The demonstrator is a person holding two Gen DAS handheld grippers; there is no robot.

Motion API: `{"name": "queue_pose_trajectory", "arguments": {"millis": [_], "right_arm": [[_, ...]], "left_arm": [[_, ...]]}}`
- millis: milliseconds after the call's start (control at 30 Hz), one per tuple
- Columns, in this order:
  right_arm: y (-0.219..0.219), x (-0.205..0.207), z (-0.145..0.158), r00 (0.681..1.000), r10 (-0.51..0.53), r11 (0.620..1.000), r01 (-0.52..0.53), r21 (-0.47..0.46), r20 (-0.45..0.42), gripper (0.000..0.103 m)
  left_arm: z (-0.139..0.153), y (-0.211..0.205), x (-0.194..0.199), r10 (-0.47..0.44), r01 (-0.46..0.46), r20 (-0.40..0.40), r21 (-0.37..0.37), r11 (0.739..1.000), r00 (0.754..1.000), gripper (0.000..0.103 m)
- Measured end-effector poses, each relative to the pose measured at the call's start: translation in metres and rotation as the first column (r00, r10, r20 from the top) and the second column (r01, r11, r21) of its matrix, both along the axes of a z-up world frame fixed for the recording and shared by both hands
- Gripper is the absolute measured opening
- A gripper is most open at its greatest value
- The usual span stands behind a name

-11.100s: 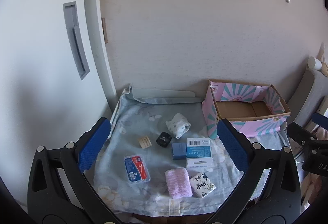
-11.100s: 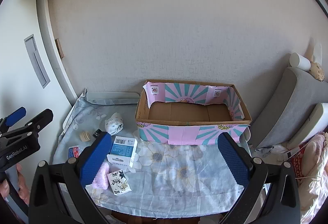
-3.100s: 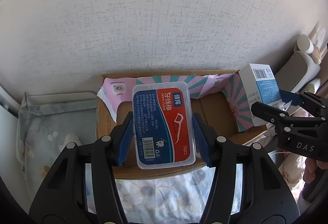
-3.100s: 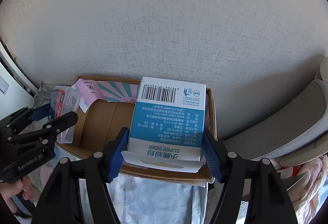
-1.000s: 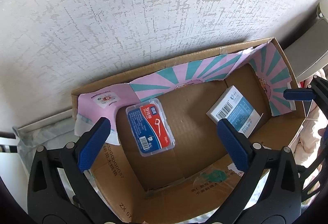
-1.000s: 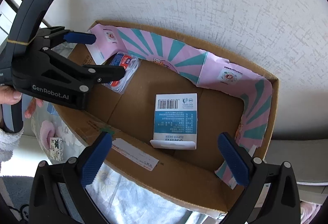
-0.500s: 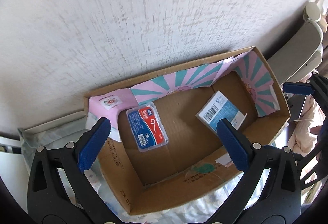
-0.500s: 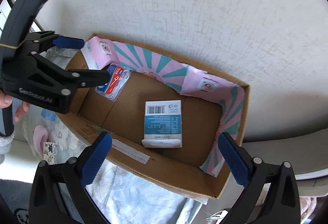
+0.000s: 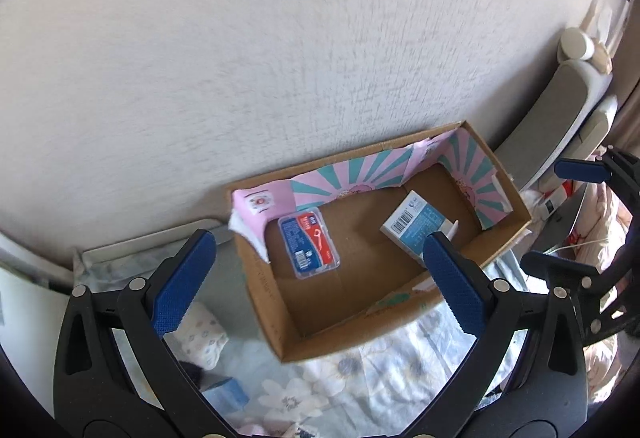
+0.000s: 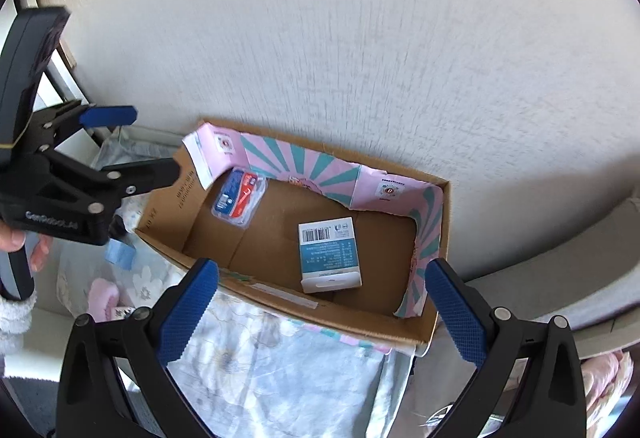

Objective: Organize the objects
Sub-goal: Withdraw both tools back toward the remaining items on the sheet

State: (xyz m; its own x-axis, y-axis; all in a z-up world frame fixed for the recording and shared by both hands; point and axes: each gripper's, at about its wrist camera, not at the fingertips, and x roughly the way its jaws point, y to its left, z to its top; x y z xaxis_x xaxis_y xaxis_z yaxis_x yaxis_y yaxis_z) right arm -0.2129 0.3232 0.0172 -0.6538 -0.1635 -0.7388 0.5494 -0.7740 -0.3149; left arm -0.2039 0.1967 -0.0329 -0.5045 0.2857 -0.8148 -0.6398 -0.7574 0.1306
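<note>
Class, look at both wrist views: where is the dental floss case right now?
The dental floss case lies flat on the floor of the cardboard box, at its left end beside the pink liner flap, apart from the blue-and-white carton lying further right.

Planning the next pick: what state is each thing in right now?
Left gripper: open, holding nothing.
Right gripper: open, holding nothing.
Cardboard box: open-topped, on the floral cloth.
Floss-pick case: flat on the box floor.
Blue-and-white carton: flat on the box floor, barcode up.
Rolled white cloth: outside the box.
</note>
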Motion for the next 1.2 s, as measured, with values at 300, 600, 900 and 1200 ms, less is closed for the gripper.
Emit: {"name": "queue_pose_trajectory", "arguments": {"millis": [300,600,900,1200], "right_arm": [[-0.002,0.058,0.022,0.99,-0.064,0.995,0.053,-0.09,-0.124,0.103],[-0.006,0.117,0.029,0.973,-0.079,0.981,0.038,-0.188,-0.217,0.103],[-0.016,0.162,0.004,0.97,-0.113,0.967,0.058,-0.246,-0.214,0.103],[-0.028,0.195,-0.022,0.967,-0.109,0.962,0.044,-0.271,-0.229,0.103]], "left_arm": [[0.043,-0.057,0.033,0.034,-0.029,-0.08,0.06,0.998,0.996,0.103],[0.071,-0.12,0.07,0.048,-0.027,-0.172,0.123,0.992,0.984,0.103],[0.07,-0.172,0.104,0.031,0.0,-0.235,0.132,0.991,0.971,0.103],[0.06,-0.225,0.112,0.056,-0.021,-0.191,0.182,0.983,0.98,0.103]]}}
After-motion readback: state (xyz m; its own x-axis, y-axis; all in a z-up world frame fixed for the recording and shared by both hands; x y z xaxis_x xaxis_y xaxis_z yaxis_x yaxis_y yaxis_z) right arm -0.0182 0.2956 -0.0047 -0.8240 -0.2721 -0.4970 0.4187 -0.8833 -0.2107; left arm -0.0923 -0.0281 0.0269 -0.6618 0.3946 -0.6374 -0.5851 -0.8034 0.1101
